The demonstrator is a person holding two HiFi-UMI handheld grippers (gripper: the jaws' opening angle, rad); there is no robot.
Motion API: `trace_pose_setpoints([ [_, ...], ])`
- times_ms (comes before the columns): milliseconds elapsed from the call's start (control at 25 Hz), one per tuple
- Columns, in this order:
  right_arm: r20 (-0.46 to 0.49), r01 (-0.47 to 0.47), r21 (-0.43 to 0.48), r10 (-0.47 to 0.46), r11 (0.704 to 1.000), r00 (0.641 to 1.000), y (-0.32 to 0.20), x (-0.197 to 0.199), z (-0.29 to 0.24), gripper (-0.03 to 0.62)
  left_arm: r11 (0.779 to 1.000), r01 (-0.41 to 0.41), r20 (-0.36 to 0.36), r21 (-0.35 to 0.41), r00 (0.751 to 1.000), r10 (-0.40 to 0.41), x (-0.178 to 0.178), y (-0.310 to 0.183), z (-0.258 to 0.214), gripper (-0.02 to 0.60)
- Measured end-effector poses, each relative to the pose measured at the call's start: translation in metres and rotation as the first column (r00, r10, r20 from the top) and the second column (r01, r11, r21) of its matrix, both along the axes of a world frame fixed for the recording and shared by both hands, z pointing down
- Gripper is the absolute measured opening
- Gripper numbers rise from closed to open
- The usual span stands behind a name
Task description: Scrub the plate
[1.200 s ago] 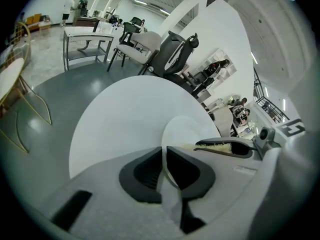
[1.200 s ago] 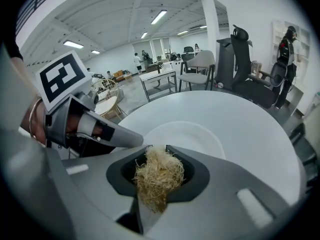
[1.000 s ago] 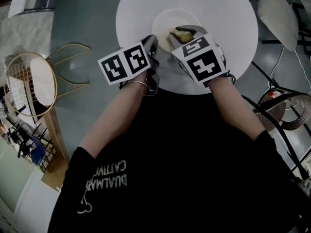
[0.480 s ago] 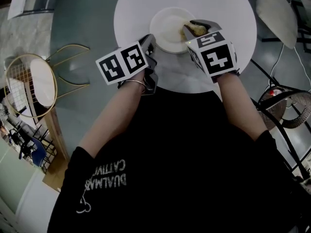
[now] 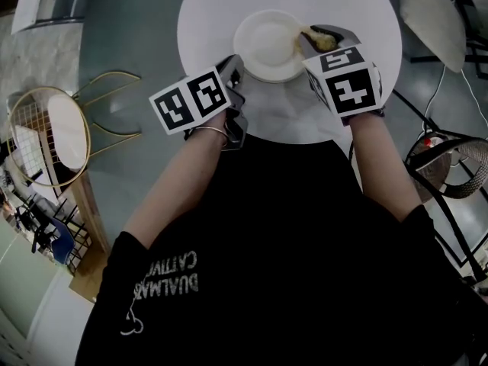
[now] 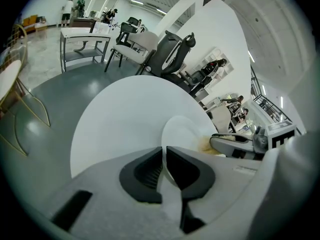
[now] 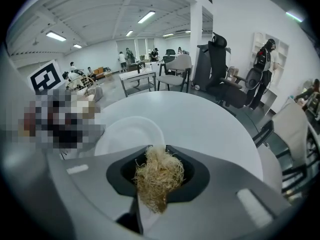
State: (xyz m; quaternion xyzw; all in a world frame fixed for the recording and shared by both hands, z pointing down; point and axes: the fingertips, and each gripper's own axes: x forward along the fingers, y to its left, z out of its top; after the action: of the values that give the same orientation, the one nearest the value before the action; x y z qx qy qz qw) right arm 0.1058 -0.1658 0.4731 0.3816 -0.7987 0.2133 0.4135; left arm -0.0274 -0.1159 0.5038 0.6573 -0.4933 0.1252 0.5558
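Note:
A white plate (image 5: 267,46) lies on the round white table (image 5: 351,6). My left gripper (image 5: 236,67) is shut on the plate's near-left rim; in the left gripper view its dark pads (image 6: 145,171) pinch the thin plate (image 6: 182,131) edge. My right gripper (image 5: 320,36) is shut on a straw-coloured fibre scrubber (image 5: 319,41) at the plate's right rim. In the right gripper view the scrubber (image 7: 155,176) bulges out between the jaws, with the plate (image 7: 127,134) just ahead and to the left. The right gripper (image 6: 235,144) also shows in the left gripper view.
A gold wire stool (image 5: 57,128) stands on the floor at the left. A pale chair (image 5: 435,21) and a wire basket (image 5: 457,174) are at the right. Office chairs (image 7: 220,74) and desks (image 7: 137,79) stand beyond the table.
My right gripper has carried the scrubber from the middle of the plate out to its right rim. The left gripper keeps its hold on the rim.

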Motion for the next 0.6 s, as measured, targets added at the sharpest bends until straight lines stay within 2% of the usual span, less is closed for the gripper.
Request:
trace_pose_setpoints([
  [440,-0.013,-0.061,0.032,0.061,0.998,0.998,-0.006,0.018,-0.007,0.086,0.999,0.023,-0.031,0.03,0.999,-0.022,0.003,-0.001,-0.006,0.028],
  [600,0.045,-0.163,-0.011,0.163,0.987,0.986,-0.008,0.03,-0.007,0.086,0.999,0.022,-0.038,0.037,0.999,-0.02,0.002,0.001,-0.009,0.027],
])
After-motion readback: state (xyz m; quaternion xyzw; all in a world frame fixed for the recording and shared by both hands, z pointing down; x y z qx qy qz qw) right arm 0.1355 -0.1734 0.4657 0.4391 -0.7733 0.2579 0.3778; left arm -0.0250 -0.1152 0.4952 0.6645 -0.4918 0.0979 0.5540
